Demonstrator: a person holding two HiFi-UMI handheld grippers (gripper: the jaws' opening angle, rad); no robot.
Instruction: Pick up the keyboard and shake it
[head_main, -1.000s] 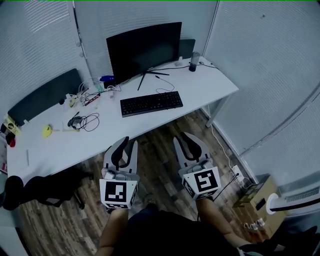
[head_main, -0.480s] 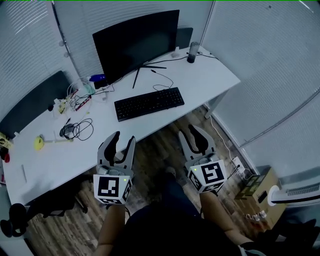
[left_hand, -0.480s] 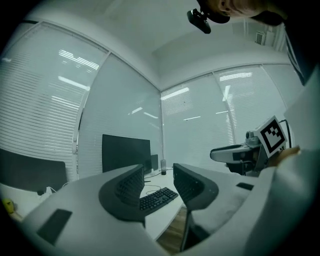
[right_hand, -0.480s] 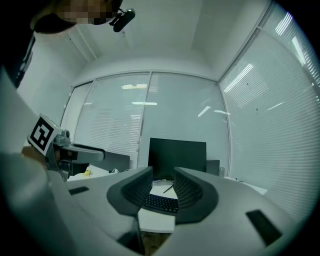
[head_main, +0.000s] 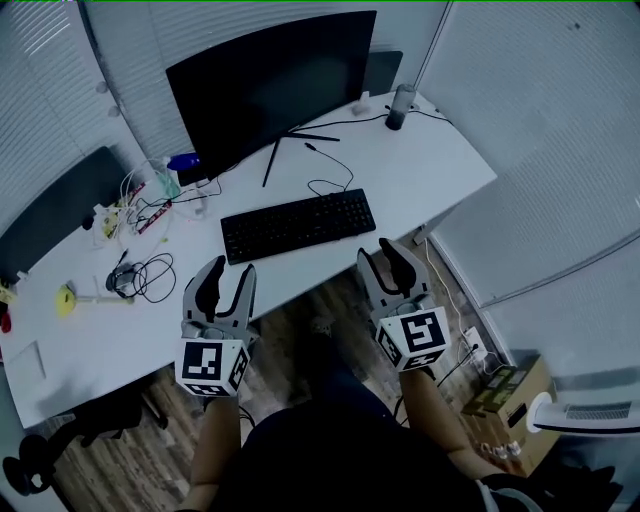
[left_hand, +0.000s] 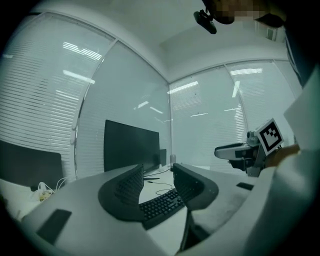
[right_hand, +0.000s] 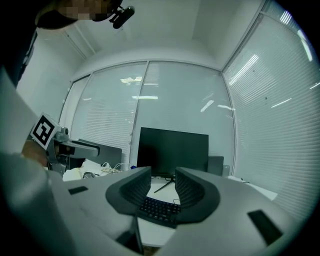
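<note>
A black keyboard (head_main: 297, 225) lies flat on the white desk (head_main: 430, 175), in front of the monitor. Both grippers hover short of the desk's front edge, over the floor, pointing at the keyboard and not touching it. My left gripper (head_main: 226, 278) stands open below the keyboard's left end, with nothing between its fingers. My right gripper (head_main: 385, 255) is just below the keyboard's right end; its jaws are opening and hold nothing. In the left gripper view the keyboard (left_hand: 160, 204) shows beyond the open left gripper (left_hand: 157, 170). The right gripper view shows the keyboard (right_hand: 159, 209) beyond the right gripper (right_hand: 163, 172).
A large black monitor (head_main: 270, 85) stands behind the keyboard, its cable trailing to the keys. Tangled cables (head_main: 140, 275) and small items lie on the desk's left part. A dark cylinder (head_main: 400, 105) stands at the back right. A cardboard box (head_main: 500, 385) sits on the wooden floor.
Both grippers went from nearly shut to open. They moved forward and apart, up to the desk's front edge, and the head view drew closer to the desk.
</note>
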